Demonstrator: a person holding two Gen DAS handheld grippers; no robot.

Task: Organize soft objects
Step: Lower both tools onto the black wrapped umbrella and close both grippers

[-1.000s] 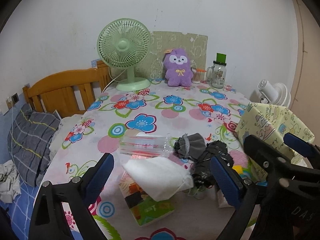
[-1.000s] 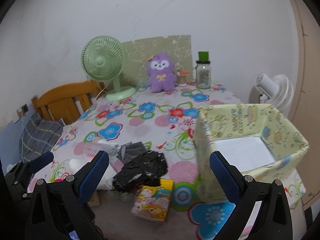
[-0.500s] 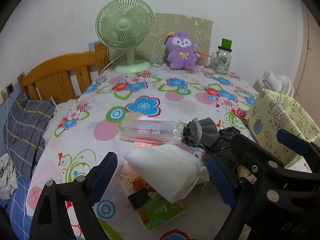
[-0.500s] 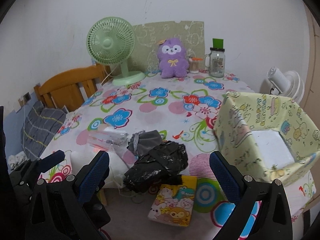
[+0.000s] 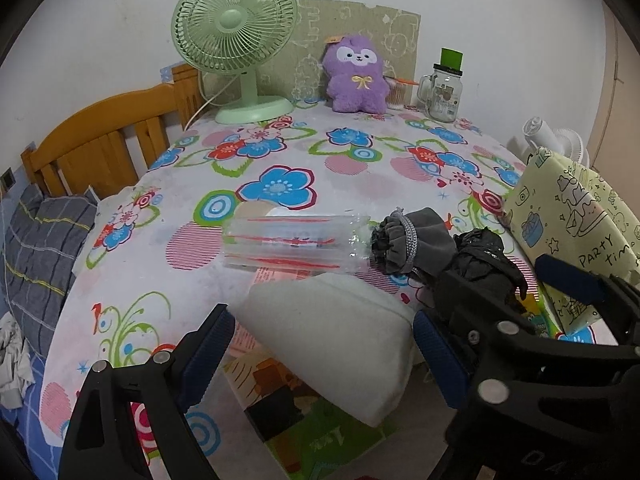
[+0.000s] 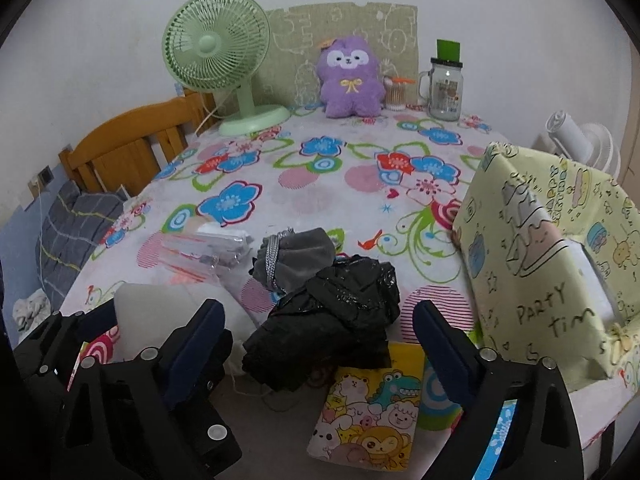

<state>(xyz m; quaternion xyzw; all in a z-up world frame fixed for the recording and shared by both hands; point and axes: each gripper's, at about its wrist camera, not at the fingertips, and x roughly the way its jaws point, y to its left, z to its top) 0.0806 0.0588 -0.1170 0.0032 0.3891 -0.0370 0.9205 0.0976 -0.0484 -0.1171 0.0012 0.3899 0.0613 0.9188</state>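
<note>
Closing both grippers on soft things at the table's near edge is, by my reading, the step in hand, and doing it well means bringing each pair of fingers down past the widest part of its bundle before squeezing, so the pads catch fabric and not the books underneath.

The left gripper (image 5: 322, 344) has its fingers wide apart, with the white pouch (image 5: 332, 344) lying between them, not yet pressed. The right gripper (image 6: 318, 340) is open too, its jaws closing slowly; the black bag (image 6: 332, 320) sits crumpled between its fingers, untouched. Both bundles rest partly on picture books (image 6: 368, 412) near the front edge.

Behind the bag lies a grey pouch (image 6: 296, 262), then a clear wrapper (image 5: 296, 244) toward mid-table. The paper box (image 6: 548, 264) stands at the right edge, the likely destination.
</note>
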